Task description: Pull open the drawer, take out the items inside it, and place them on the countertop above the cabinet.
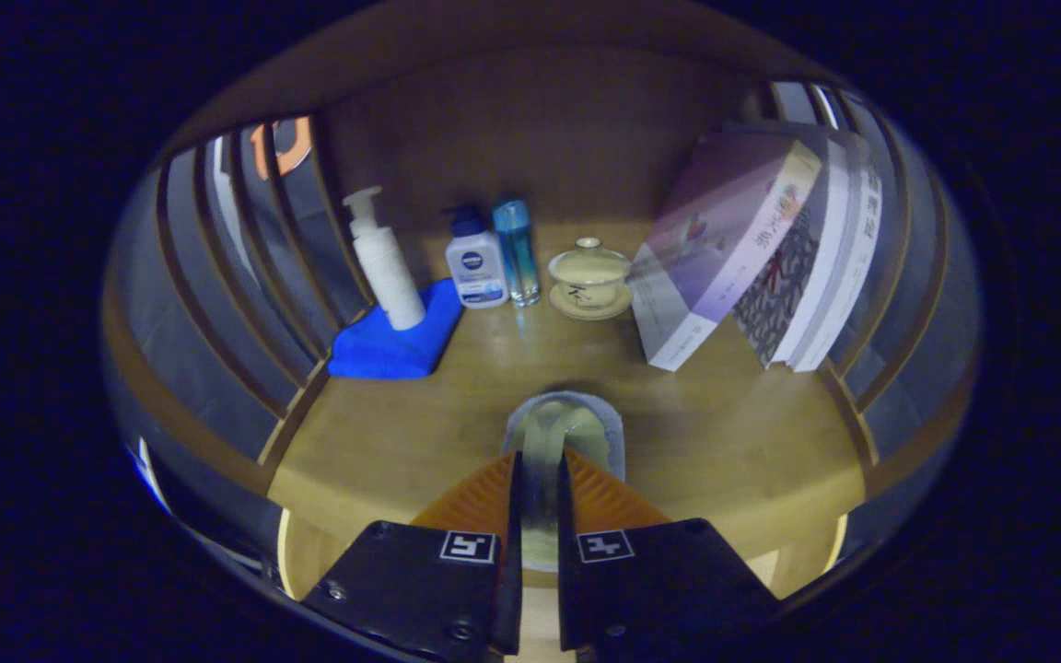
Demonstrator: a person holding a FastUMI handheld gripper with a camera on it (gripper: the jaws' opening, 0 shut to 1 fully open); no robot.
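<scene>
The hand-held gripper point(540, 479) pointed forward and slightly downward over the wooden surface point(402, 433), its two fingers drawn close together and clamped on a pale, translucent item point(556, 433), apparently a small glass or plastic piece whose rounded end stuck out just ahead of the fingertips. What exactly the item was could not be told. It hovered over or rested on the front part of the surface, near the front edge; contact with the wood could not be judged.

Beyond the fingers, along the back panel, stood a row of things. A white pump bottle point(385, 262) stood upright on a folded blue cloth point(397, 341) at the left. Just beside it stood a white lotion bottle with a dark blue cap point(475, 262), touching or nearly touching a slim blue bottle point(517, 250). Near that sat a lidded cream teacup on its saucer point(589, 279). At the right, several books point(752, 258) leaned tilted against the slatted side rail point(899, 304). A matching slatted rail point(236, 267) closed the left side
</scene>
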